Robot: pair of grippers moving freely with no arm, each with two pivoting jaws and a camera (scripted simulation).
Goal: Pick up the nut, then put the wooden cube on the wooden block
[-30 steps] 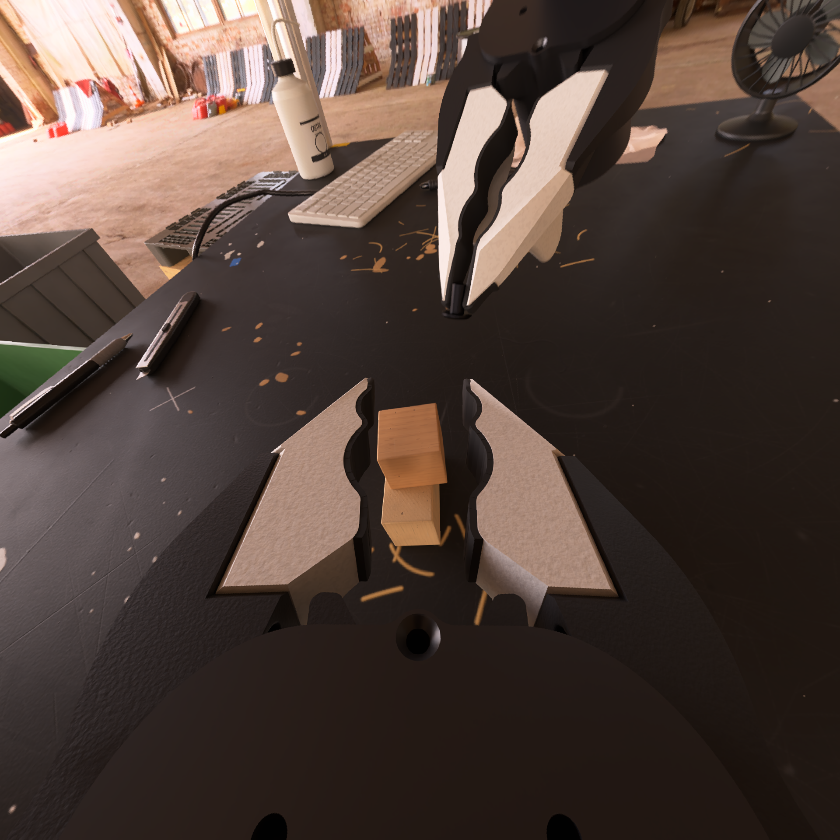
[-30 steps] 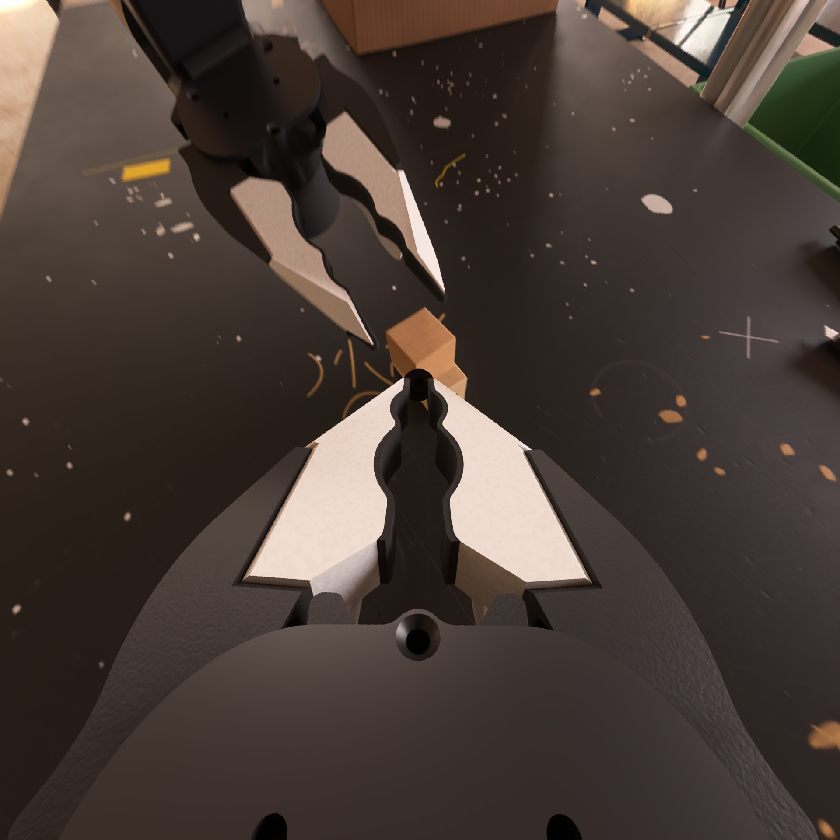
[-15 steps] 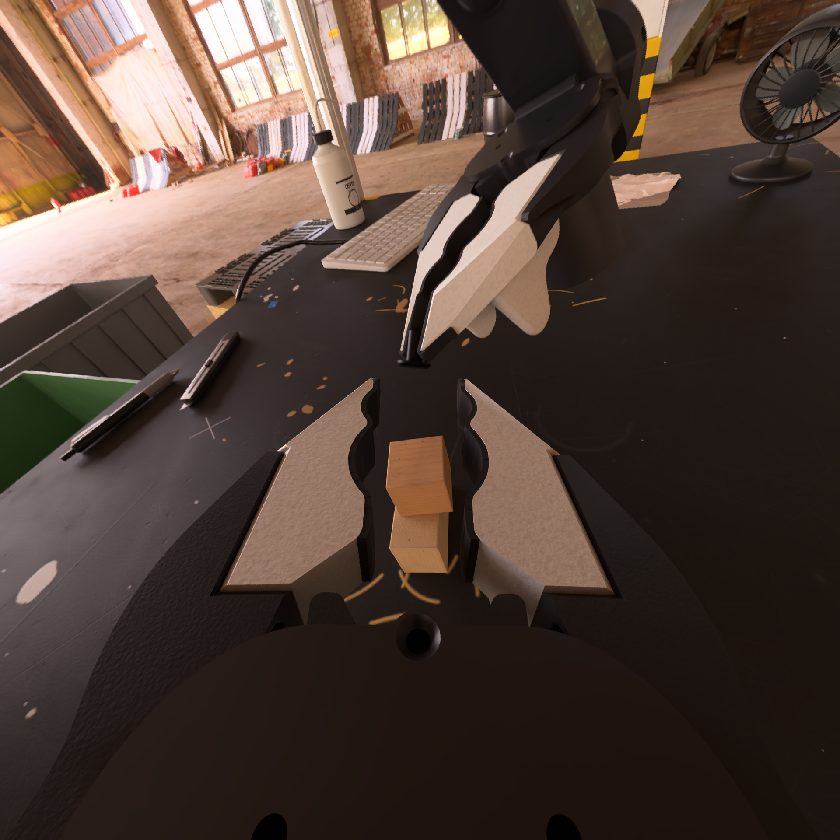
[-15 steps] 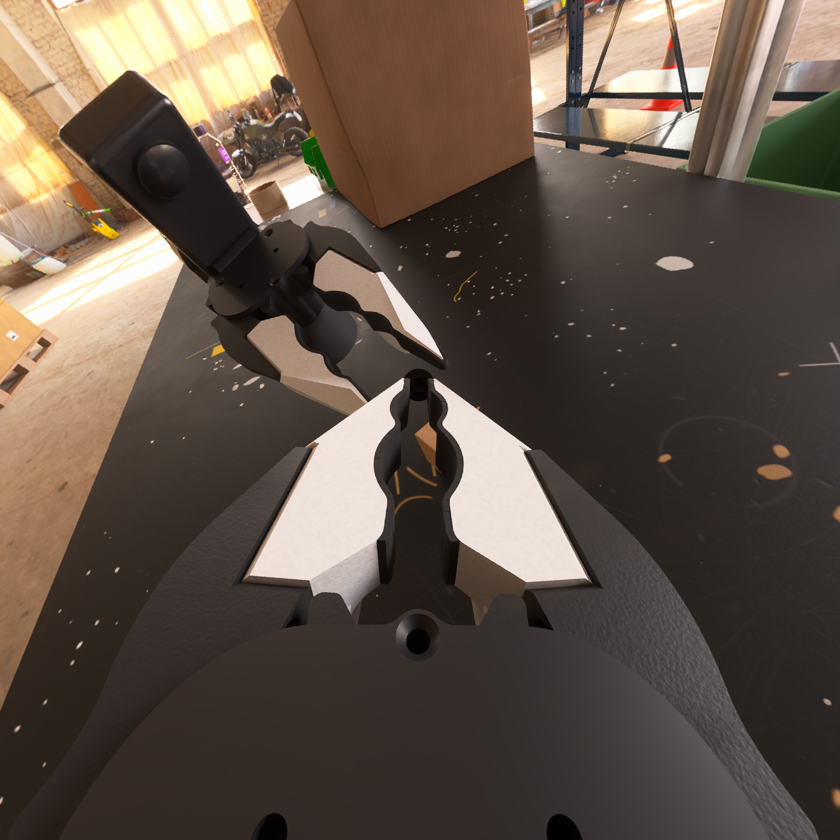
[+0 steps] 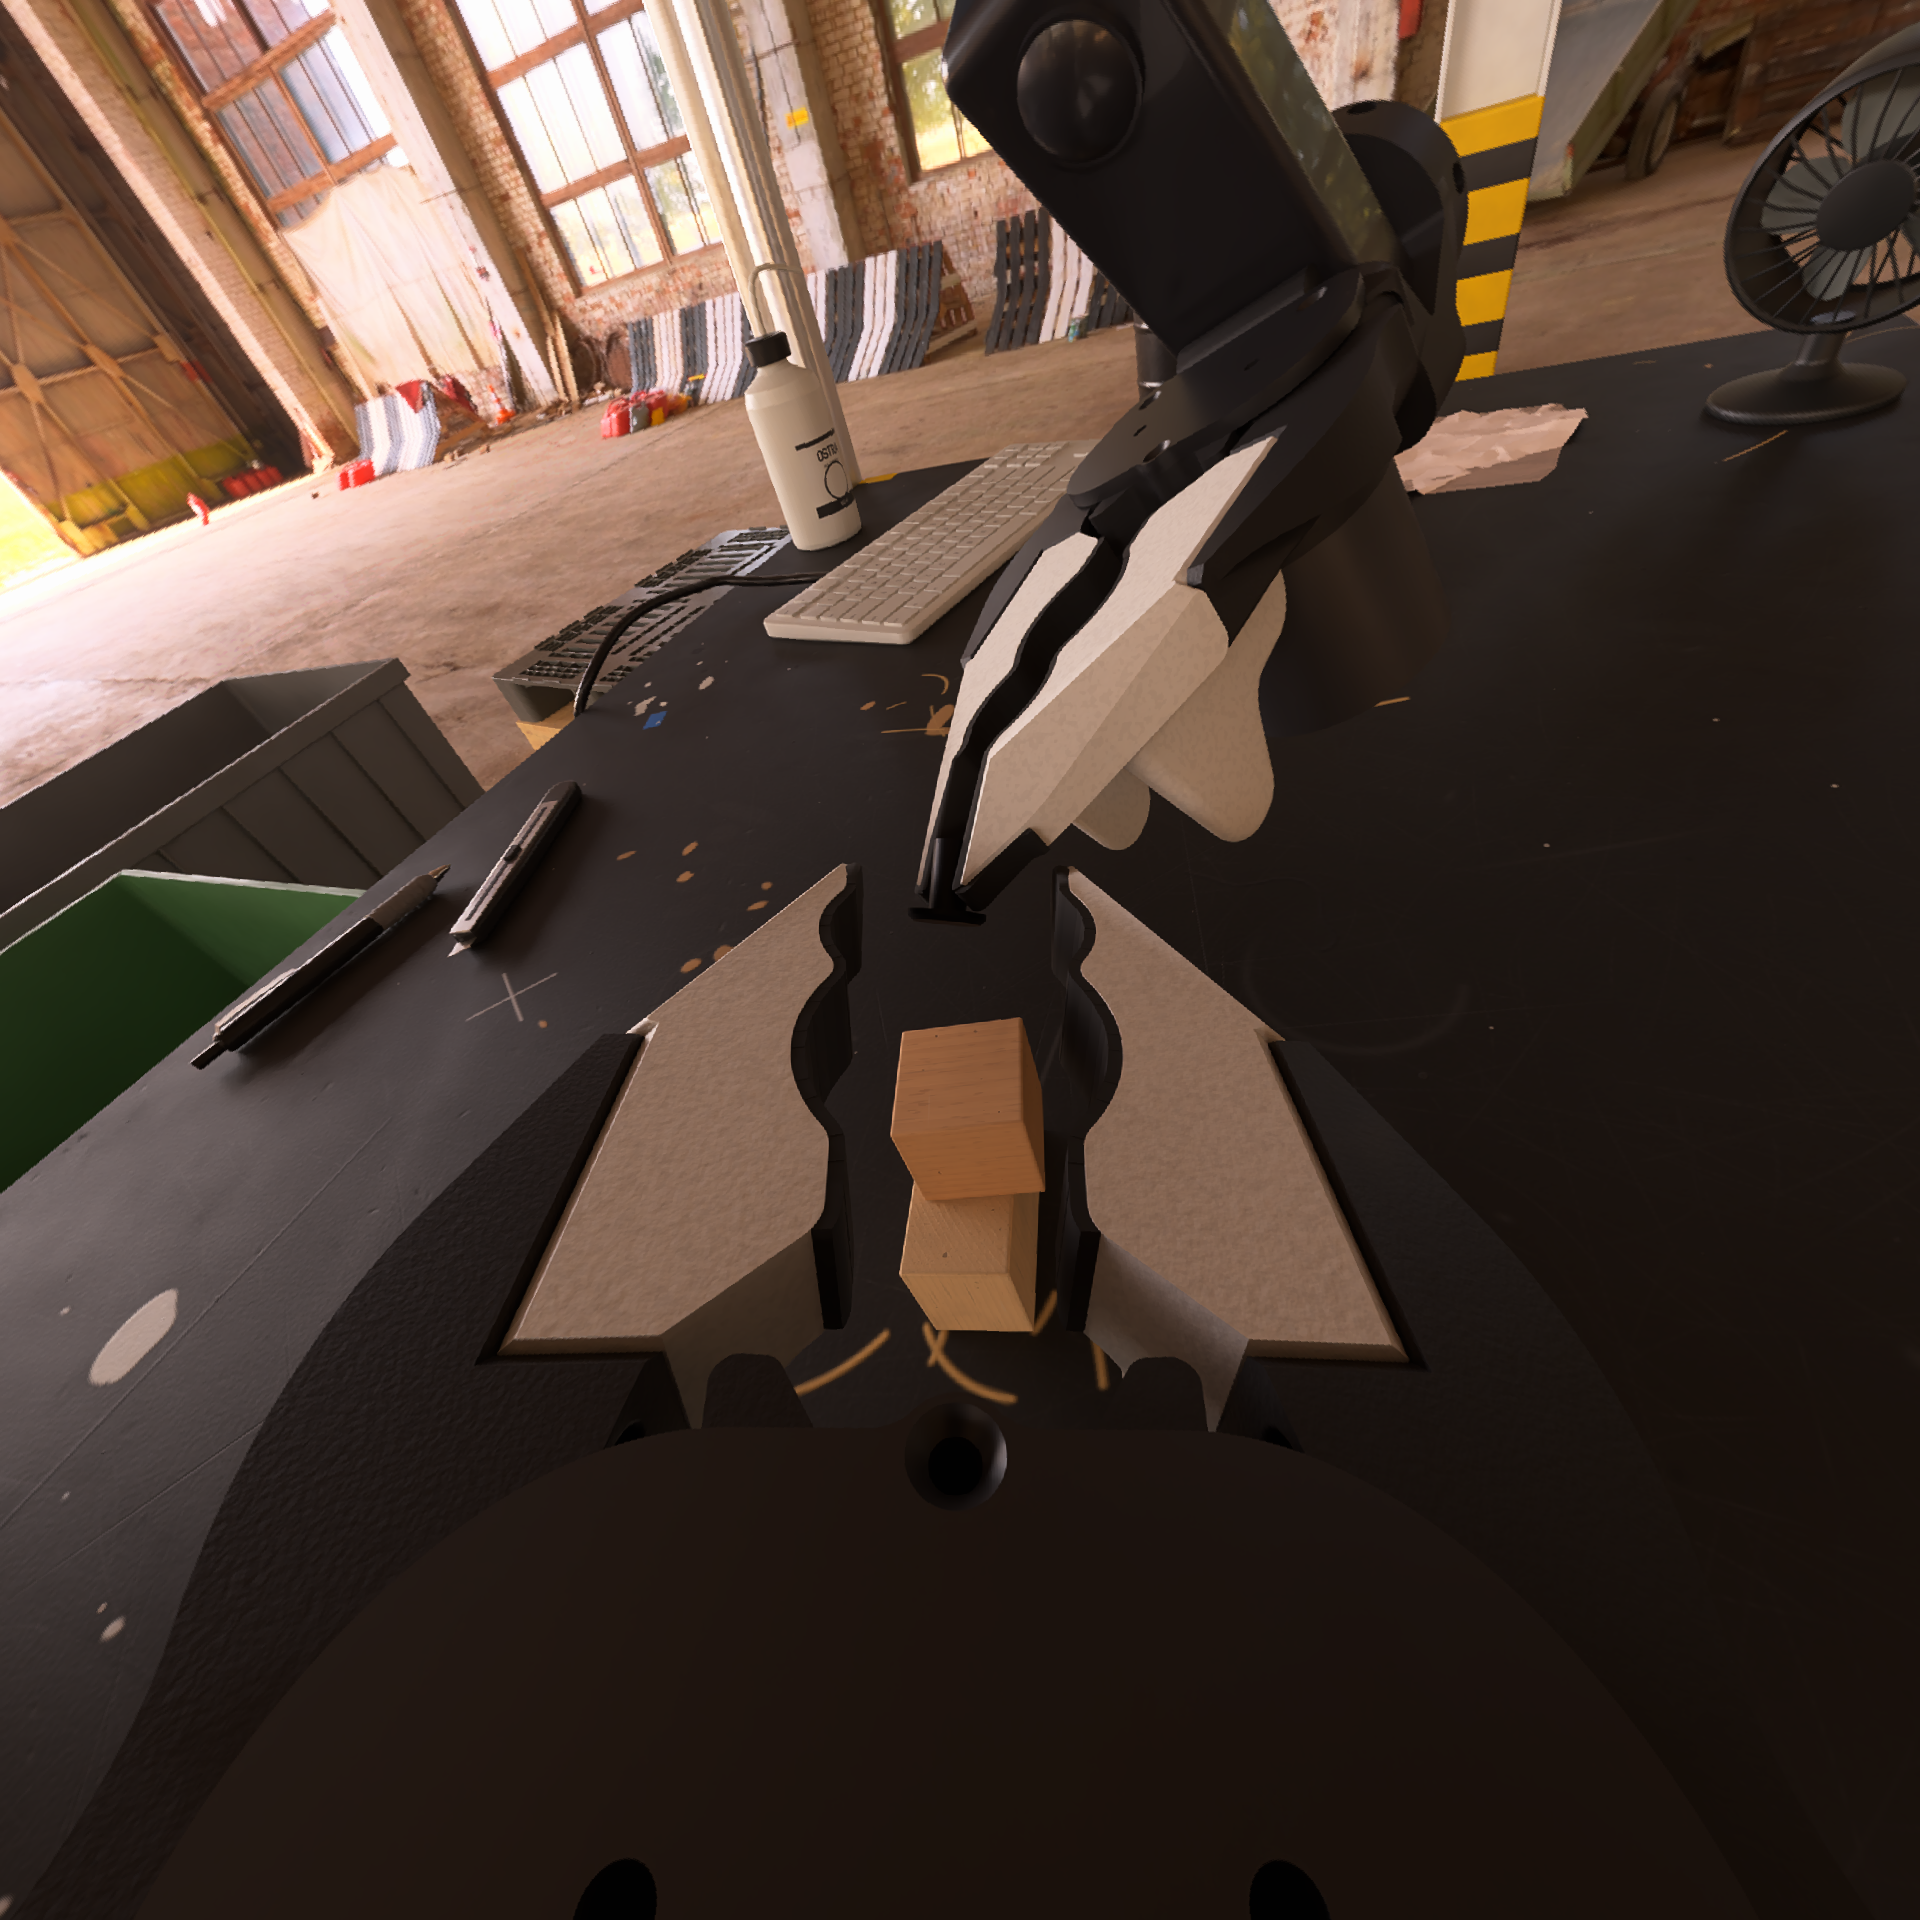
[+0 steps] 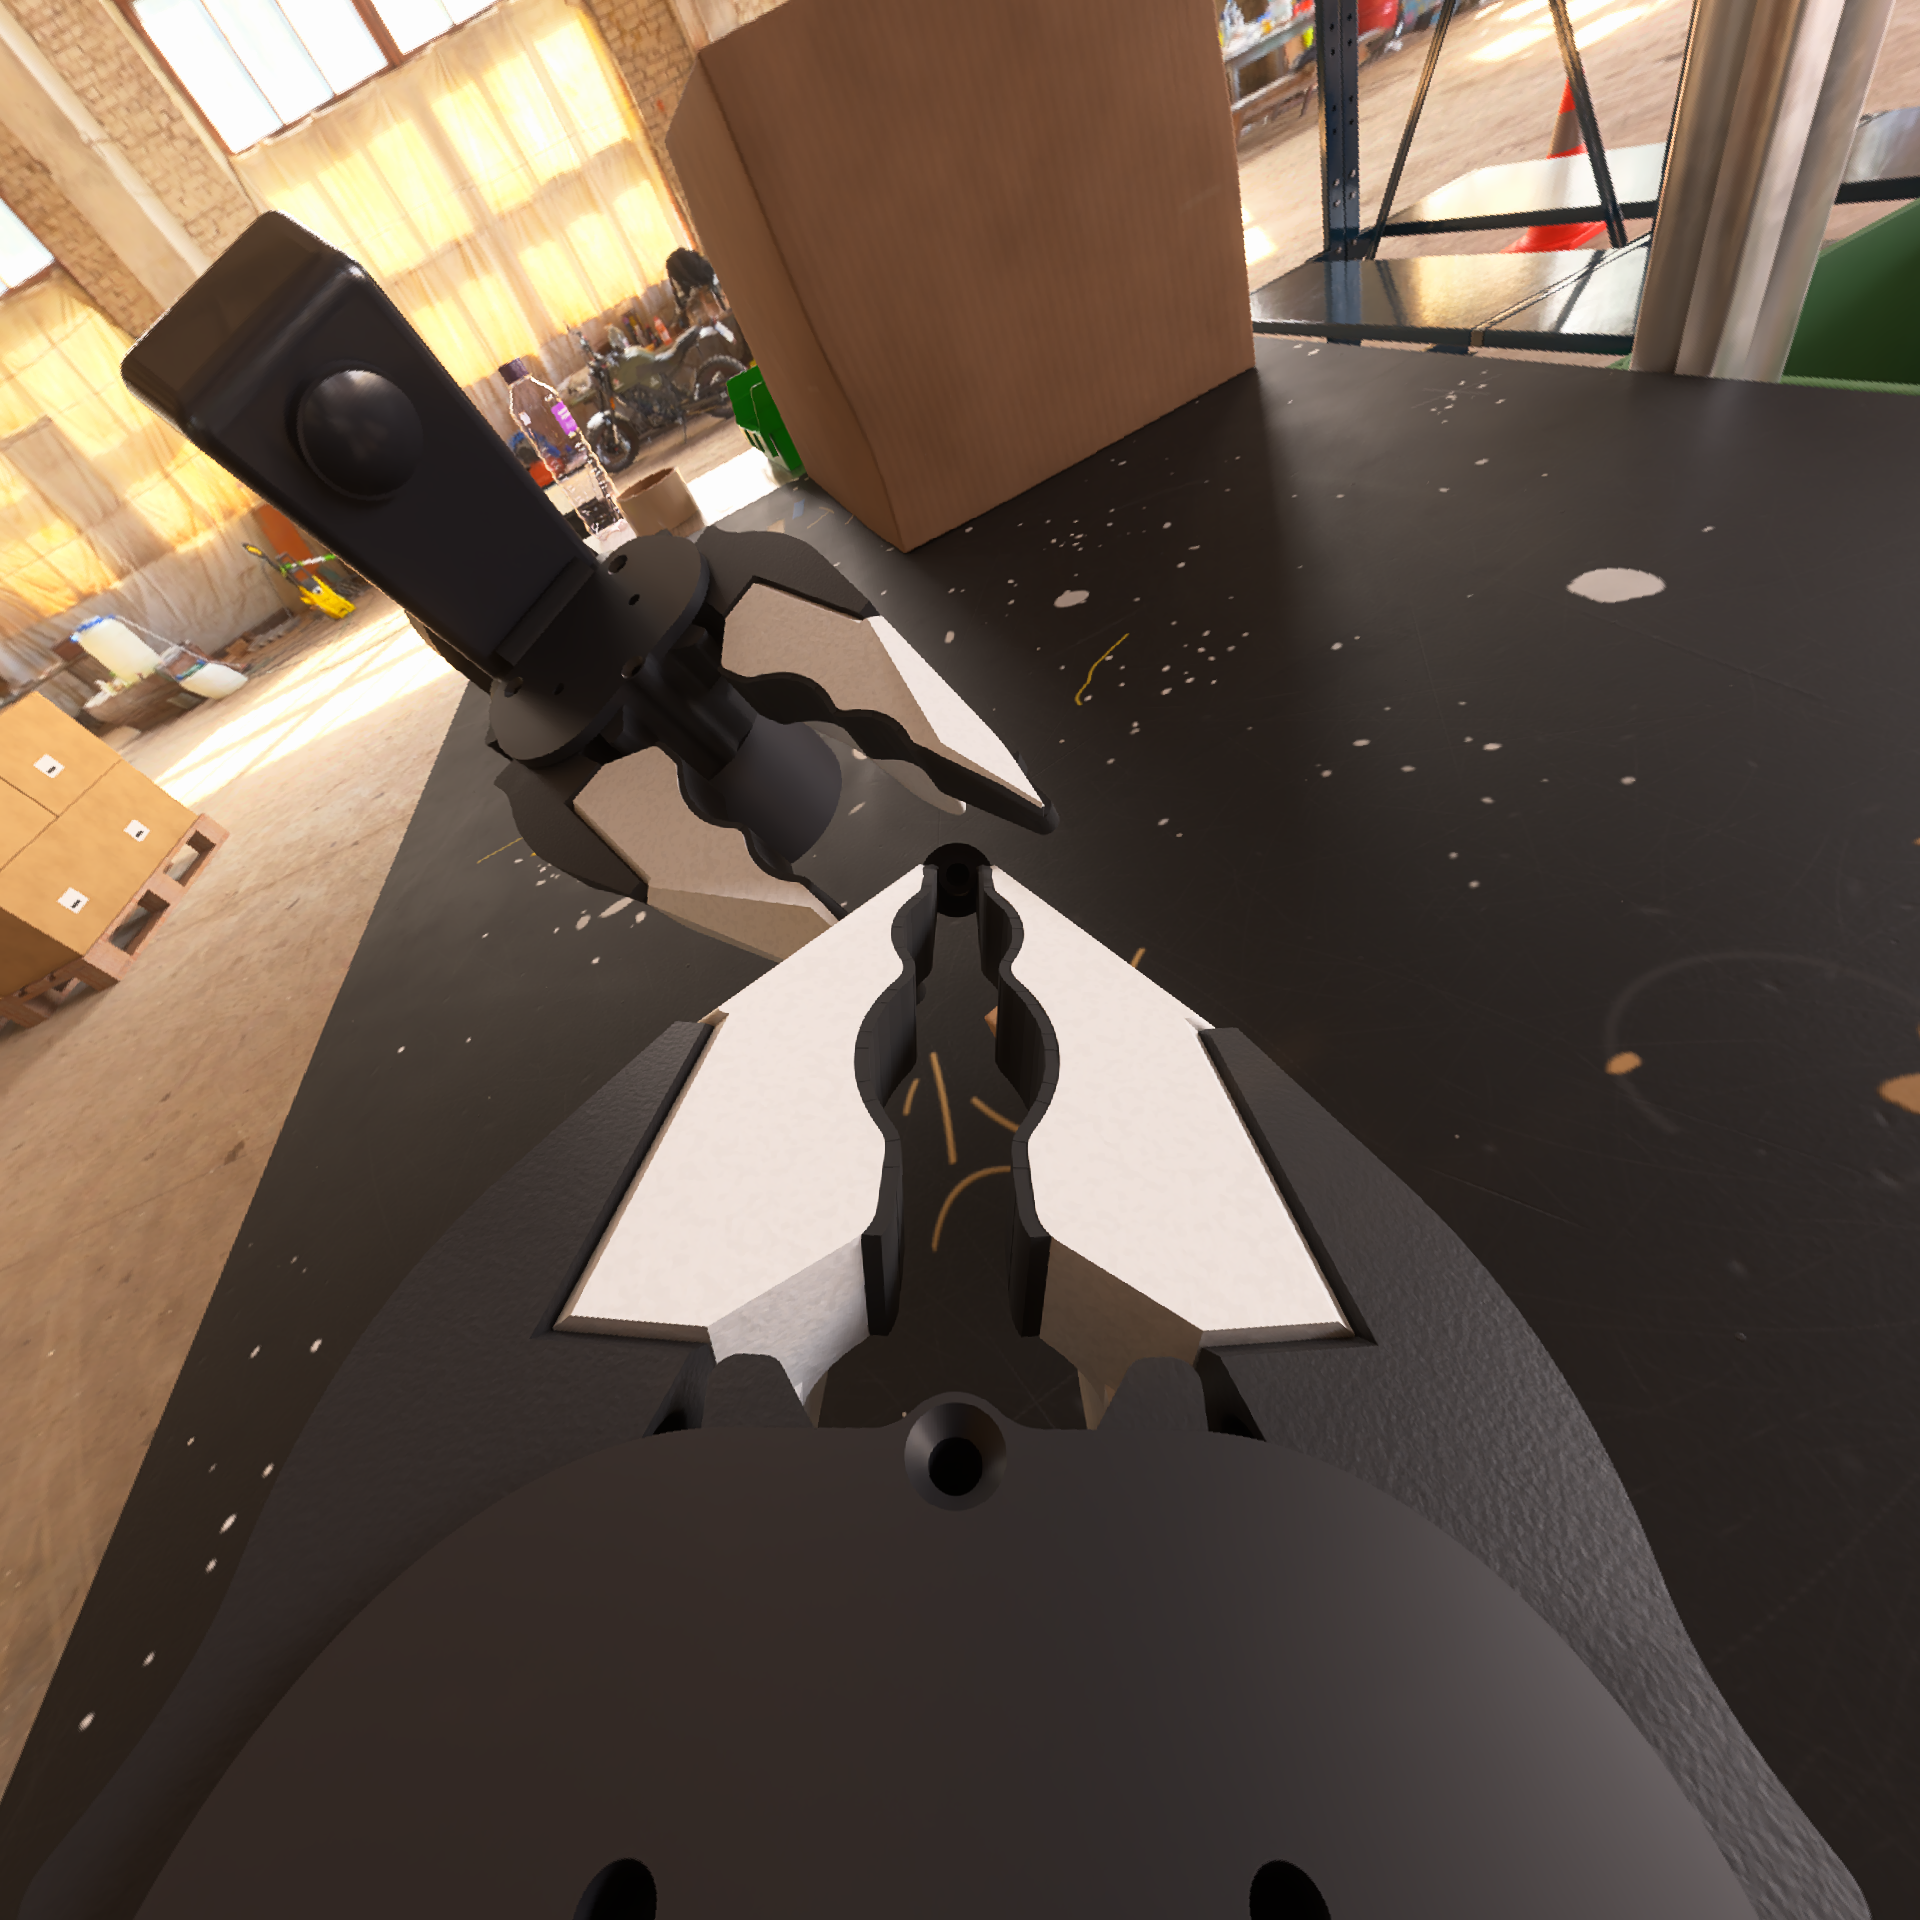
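Observation:
The wooden cube (image 5: 971, 1107) rests on the wooden block (image 5: 966, 1273), turned slightly askew, on the black table (image 5: 1558, 1039). My left gripper (image 5: 956, 878) is open, its fingers standing apart on either side of the stack without touching it. My right gripper (image 5: 951, 883) hangs beyond the stack, shut on the small black nut (image 5: 945, 912). In the right wrist view the nut (image 6: 956, 878) sits pinched at my right gripper's tips (image 6: 956, 883). The open left gripper (image 6: 914, 852) is just beyond. Only a sliver of wood (image 6: 992, 1023) shows between the fingers.
A white keyboard (image 5: 935, 561), white bottle (image 5: 800, 447), black fan (image 5: 1829, 239) and crumpled paper (image 5: 1486, 447) stand at the far side. A utility knife (image 5: 514, 862) and pen (image 5: 322, 966) lie left, by a green bin (image 5: 104, 997). A cardboard box (image 6: 977, 239) stands on the table.
Both wrist views have tilted up as the grippers rose and leaned back. The cube stays on the block between the open left fingers. The right gripper keeps the nut; the stack is now mostly hidden behind its fingers.

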